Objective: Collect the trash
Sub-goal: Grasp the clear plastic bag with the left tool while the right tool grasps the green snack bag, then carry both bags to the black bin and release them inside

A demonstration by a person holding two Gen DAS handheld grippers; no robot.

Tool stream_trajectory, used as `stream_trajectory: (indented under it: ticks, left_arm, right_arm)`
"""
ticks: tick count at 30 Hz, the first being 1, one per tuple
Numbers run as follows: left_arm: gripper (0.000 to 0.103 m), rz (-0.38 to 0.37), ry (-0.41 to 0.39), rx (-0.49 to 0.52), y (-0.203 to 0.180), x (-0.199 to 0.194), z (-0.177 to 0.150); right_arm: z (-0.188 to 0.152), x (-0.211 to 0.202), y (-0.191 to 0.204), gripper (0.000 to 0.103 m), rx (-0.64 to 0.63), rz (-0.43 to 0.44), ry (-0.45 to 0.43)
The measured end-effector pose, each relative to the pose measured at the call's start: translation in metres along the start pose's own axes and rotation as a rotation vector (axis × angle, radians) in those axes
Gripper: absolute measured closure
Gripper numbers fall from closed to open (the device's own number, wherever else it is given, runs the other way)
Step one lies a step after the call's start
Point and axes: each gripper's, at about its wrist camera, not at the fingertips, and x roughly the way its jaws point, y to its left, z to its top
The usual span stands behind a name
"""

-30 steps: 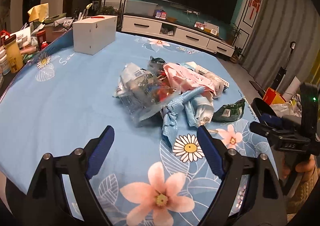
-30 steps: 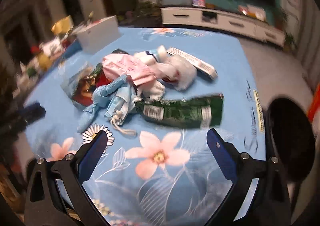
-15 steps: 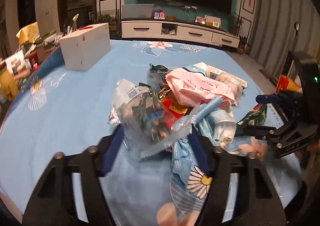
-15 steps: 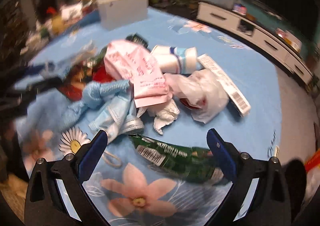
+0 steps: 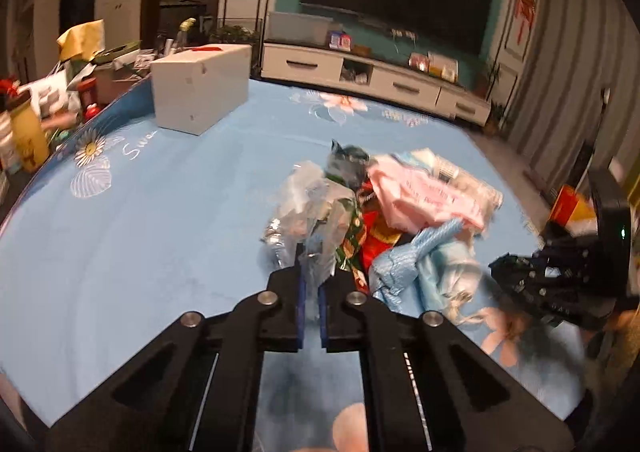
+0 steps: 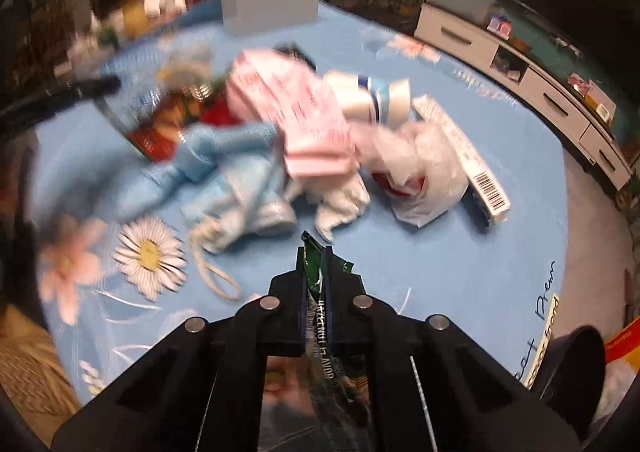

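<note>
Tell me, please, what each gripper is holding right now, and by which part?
The left gripper pinches the near edge of the clear plastic wrapper. The right gripper pinches one end of the green snack packet.

A heap of trash [image 6: 304, 124] lies on the surface [image 5: 140, 220], toward its right half in the left wrist view; a box [image 5: 200, 86] stands behind it at the far left edge; a barcoded carton [image 6: 464, 156] lies along the heap's right side in the right wrist view; a crumpled bag [image 6: 420, 168] sits just beside that carton; a TV cabinet [image 5: 376, 82] runs behind the surface.
</note>
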Motion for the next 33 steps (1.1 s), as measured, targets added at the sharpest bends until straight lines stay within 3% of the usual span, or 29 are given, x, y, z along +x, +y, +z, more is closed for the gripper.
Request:
stream_trajectory:
  ticks: [4,7,10,15,18,25,33]
  left_arm:
    - [0.098,-0.015,-0.035,-0.026,0.006,-0.022,0.004]
    - [0.098,-0.032,-0.072,-0.041,0.005,-0.043,0.008]
    - [0.098,-0.061,-0.1,-0.047,0.003,-0.06,0.011]
    - [0.098,-0.095,-0.118,-0.015,-0.012,-0.078,0.011]
    - [0.098,-0.115,-0.117,-0.004,-0.022,-0.083,0.011]
    - [0.098,-0.193,-0.091,0.055,-0.056,-0.084,0.01]
    - [0.098,-0.338,-0.038,0.198,-0.132,-0.07,0.012]
  right_arm:
    - [-0.008,-0.034,0.004,0.096,0.095,0.014,-0.104]
    - [-0.017,-0.063,-0.009,0.095,0.301,0.096,-0.223]
    - [-0.036,-0.089,-0.028,0.095,0.529,0.245,-0.355]
    - [-0.047,-0.115,-0.044,0.095,0.656,0.327,-0.448]
    - [-0.055,-0.127,-0.054,0.095,0.714,0.333,-0.496]
    - [-0.083,-0.156,-0.072,0.095,0.78,0.253,-0.544]
    - [-0.125,-0.185,-0.105,0.095,0.874,0.134,-0.617]
